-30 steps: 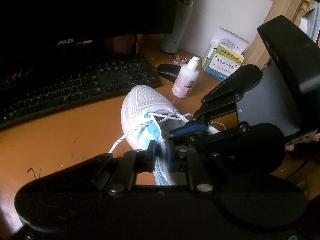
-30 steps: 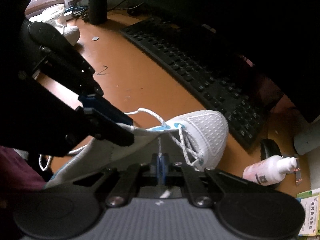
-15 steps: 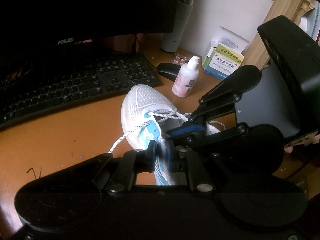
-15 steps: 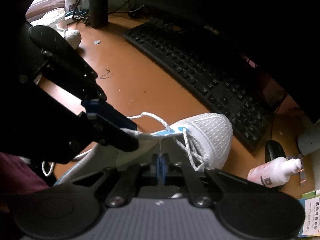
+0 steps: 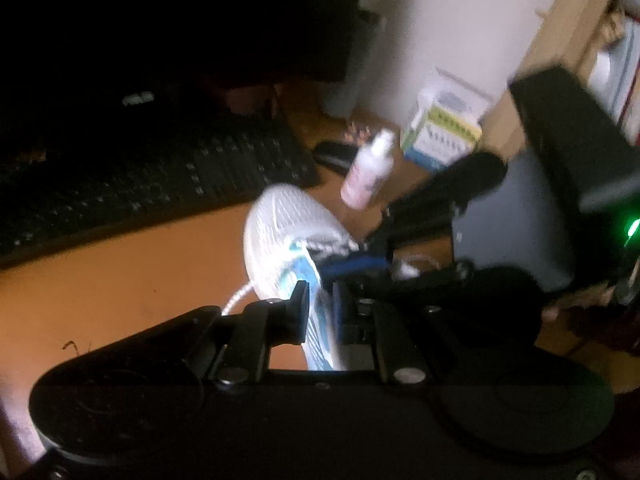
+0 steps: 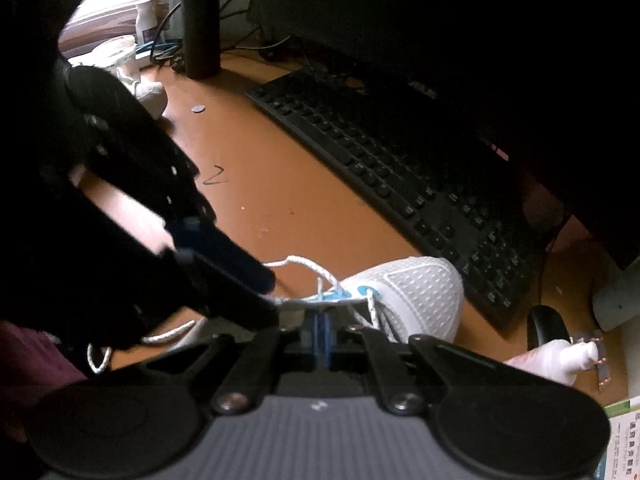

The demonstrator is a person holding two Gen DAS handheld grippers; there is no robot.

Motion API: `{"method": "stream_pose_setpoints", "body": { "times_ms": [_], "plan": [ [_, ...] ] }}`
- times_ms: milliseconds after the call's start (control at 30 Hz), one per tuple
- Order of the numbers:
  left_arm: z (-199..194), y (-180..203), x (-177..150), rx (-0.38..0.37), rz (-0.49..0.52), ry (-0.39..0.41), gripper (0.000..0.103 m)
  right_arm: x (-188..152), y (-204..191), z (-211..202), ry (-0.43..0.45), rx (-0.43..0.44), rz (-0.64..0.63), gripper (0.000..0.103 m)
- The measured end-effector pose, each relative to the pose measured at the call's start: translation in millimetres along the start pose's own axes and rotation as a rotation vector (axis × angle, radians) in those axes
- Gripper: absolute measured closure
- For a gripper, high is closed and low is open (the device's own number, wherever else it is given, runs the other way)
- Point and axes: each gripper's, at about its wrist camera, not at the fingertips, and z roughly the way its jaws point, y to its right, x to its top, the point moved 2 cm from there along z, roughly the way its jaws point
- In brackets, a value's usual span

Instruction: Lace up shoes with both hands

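Lace (image 6: 320, 270) runs taut to the right gripper (image 6: 320, 330) — pads pinched shut; left gripper (image 5: 320, 308) gapes beside the shoe (image 5: 280, 232).

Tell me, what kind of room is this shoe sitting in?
Most likely a home office or study desk, not a lab. A black keyboard lies before a dark monitor on the orange-brown desk, with a computer mouse nearby. The white shoe lies on that desk.
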Motion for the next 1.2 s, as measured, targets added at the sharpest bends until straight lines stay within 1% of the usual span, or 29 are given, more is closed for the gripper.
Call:
{"method": "stream_pose_setpoints", "body": {
  "times_ms": [67,100,333,567,667,700,733,800,900,933,967,1033,1067,1100,1133,1200],
  "plan": [
    [0,-5,3,0.011,-0.027,0.017,0.094,-1,0,0,0.002,0.003,0.004,0.099],
    [5,-9,4,0.006,-0.055,0.013,0.094,-1,0,0,0.011,0.001,0.005,0.099],
    [31,-29,0,-0.058,-0.235,-0.013,0.094,-1,-2,3,0.008,0.003,0.014,0.099],
    [42,-38,2,-0.107,-0.344,-0.030,0.094,0,-1,4,0.011,0.004,0.023,0.099],
    [45,-39,1,-0.125,-0.369,-0.036,0.094,0,-1,4,0.015,0.000,0.026,0.099],
    [46,-40,0,-0.137,-0.380,-0.035,0.096,0,-1,4,0.015,0.001,0.028,0.099],
    [47,-42,-1,-0.154,-0.396,-0.034,0.102,-1,-1,4,0.015,0.000,0.031,0.099],
    [47,-43,-2,-0.166,-0.418,-0.031,0.103,-2,0,3,0.018,-0.001,0.037,0.099],
    [38,-42,0,-0.139,-0.399,-0.005,0.103,-2,0,-1,0.030,-0.018,0.037,0.097],
    [32,-42,1,-0.120,-0.382,0.011,0.103,-2,0,-2,0.035,-0.025,0.036,0.092],
    [27,-42,2,-0.100,-0.364,0.028,0.103,-4,-1,-7,0.041,-0.043,0.033,0.088],
    [5,-48,7,-0.045,-0.334,0.082,0.103,-8,-1,-14,0.049,-0.077,0.033,0.078],
    [-5,-52,9,-0.022,-0.325,0.104,0.103,-11,-1,-16,0.050,-0.087,0.039,0.077],
    [-17,-58,10,0.016,-0.315,0.131,0.103,-14,0,-17,0.052,-0.097,0.044,0.077],
    [-36,-68,12,0.072,-0.301,0.167,0.103,-17,0,-19,0.053,-0.108,0.050,0.077],
    [-65,-86,13,0.155,-0.292,0.213,0.103,-22,2,-22,0.055,-0.128,0.061,0.077]
  ]
}}
